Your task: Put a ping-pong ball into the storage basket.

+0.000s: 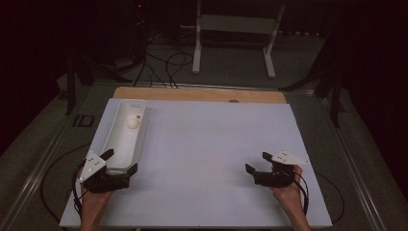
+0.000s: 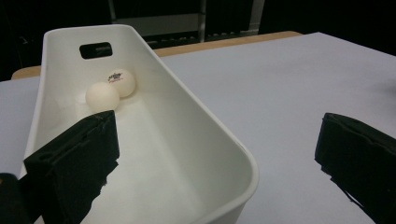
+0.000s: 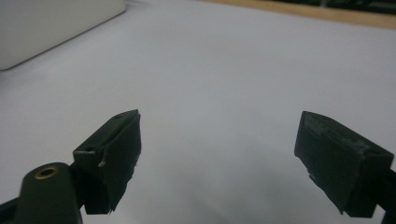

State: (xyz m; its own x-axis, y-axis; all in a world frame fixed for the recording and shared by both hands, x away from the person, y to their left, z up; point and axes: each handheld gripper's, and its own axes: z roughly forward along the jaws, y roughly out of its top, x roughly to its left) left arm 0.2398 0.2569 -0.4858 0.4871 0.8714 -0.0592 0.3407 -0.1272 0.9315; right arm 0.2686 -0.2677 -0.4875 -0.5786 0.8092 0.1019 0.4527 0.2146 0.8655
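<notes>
A long, narrow white plastic bin [image 1: 126,137] with rounded corners and a slot handle cut into its far end wall is seen at the left of the high view, lying lengthwise on the pale, matte surface [image 1: 207,159]. Its near end sits between the jaws of the left gripper [image 1: 121,161]: in the left gripper view one black jaw stands inside the bin and the other outside to the right, well clear of the wall, so the jaws are spread and nothing is clamped.

Two small white balls [image 2: 110,89], smooth and matte, one printed with a small logo, rest touching each other toward the far end of the bin, in the upper left of the left gripper view. They are judged to be very light, hollow and stiff, prone to rolling and to squirting out of a hard pinch; each would best be taken across its widest part with a gentle closing. The bin itself looks light, rigid and glossy, hence somewhat slippery; its thin side wall or end rim would offer the surest hold, and it may slide on the surface if nudged.

The right gripper [image 1: 256,164] is seen at the lower right of the high view, low over the bare surface, its jaws released and wide apart with nothing between them.
</notes>
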